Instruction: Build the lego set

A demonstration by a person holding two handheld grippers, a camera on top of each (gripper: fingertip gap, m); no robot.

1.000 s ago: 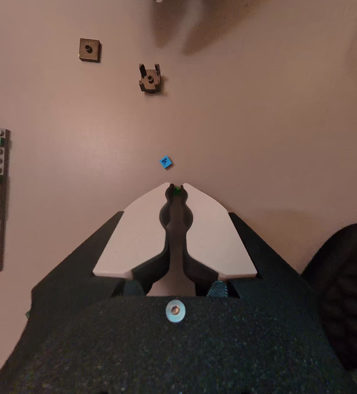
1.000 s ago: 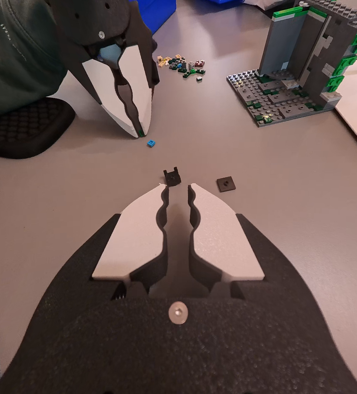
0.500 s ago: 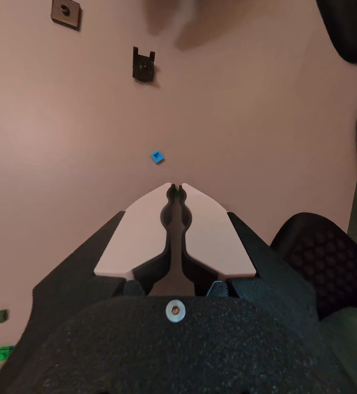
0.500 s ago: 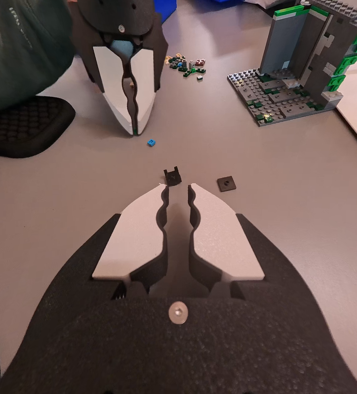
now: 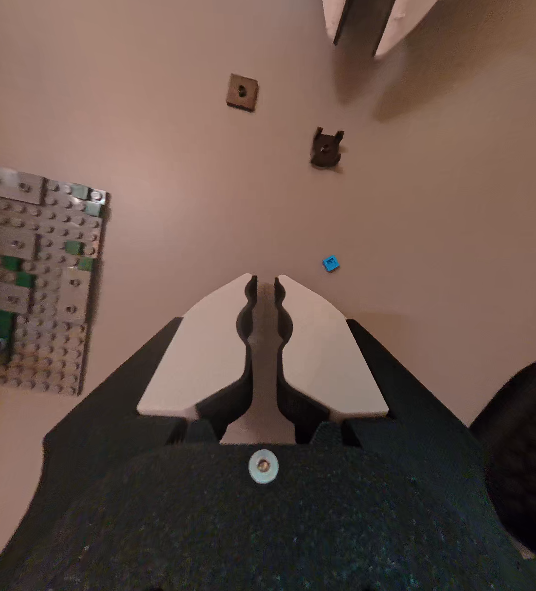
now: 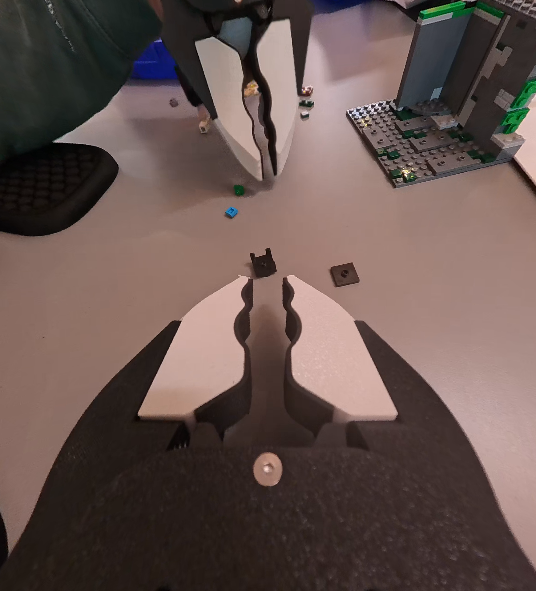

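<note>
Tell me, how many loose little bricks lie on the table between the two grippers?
4: a green piece beside the left gripper, a blue piece, a black clip piece before the right gripper, a flat dark square plate. Others may be hidden.

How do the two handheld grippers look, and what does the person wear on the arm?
Both the left gripper and the right gripper have a rough black body, two pale pointed fingers with wavy black inner edges, and one silver screw. A dark green sleeve covers the arm.

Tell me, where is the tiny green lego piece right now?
In the right wrist view, the tiny green piece lies on the table, just beside the left gripper tips and a little beyond the small blue piece.
</note>
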